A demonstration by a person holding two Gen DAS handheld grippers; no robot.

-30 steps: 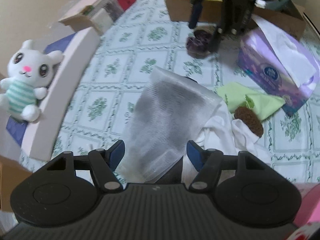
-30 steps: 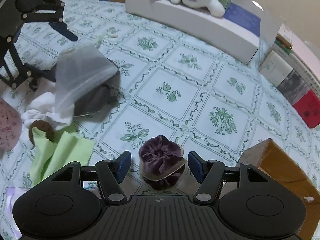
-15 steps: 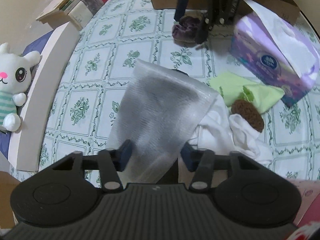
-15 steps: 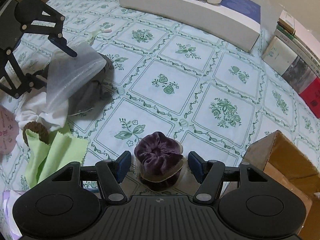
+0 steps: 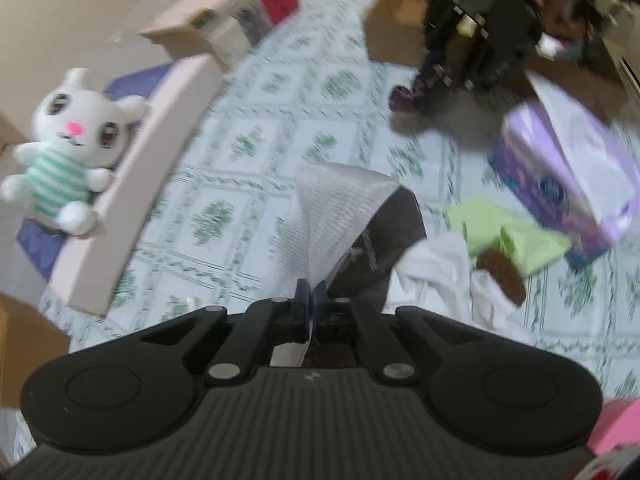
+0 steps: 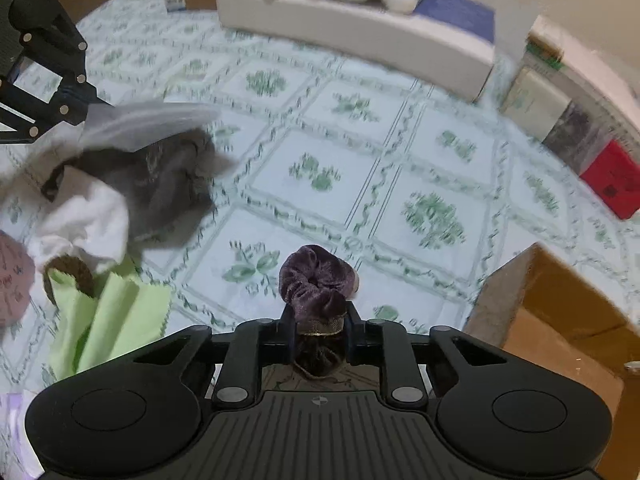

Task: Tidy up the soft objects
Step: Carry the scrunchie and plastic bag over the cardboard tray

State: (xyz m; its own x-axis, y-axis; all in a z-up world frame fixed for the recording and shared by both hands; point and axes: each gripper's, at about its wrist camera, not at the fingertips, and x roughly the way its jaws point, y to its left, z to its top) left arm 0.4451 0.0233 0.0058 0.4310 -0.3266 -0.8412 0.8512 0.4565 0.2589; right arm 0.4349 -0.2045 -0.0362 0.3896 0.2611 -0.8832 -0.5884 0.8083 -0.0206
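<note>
Left tool (image 5: 310,295): its jaws have just been closing and now pinch the near edge of the translucent mesh bag (image 5: 334,216), which a second ago lay slack between them, spread wide.
Right tool (image 6: 318,320): jaws have just been closing too; they now squeeze the purple scrunchie (image 6: 316,280), which earlier sat loose in the gap.
Meaning for the task: both soft things look secured (two grasps made almost together), so the carrying stage probably comes next; where each belongs cannot be told.
Mesh bag: thin, ribbed, see-through; it pulls into a taut fan from the pinch point and drapes over a dark grey cloth (image 5: 384,240).
Scrunchie: plush velvet, gathered in folds, bulging above the pads, with a tan band at the pinch.
Pile on the table (image 6: 400,184): crumpled white fabric (image 5: 436,276), smooth lime-green cloth (image 5: 516,240), a coarse brown knitted piece (image 5: 502,272), all touching.
Further off: a plush rabbit (image 5: 72,140) in a striped top lies in a pale tray (image 5: 140,184); a purple tissue pack (image 5: 560,176) and a cardboard box (image 6: 560,320) stand near.
Table cover: glossy, green floral squares.
</note>
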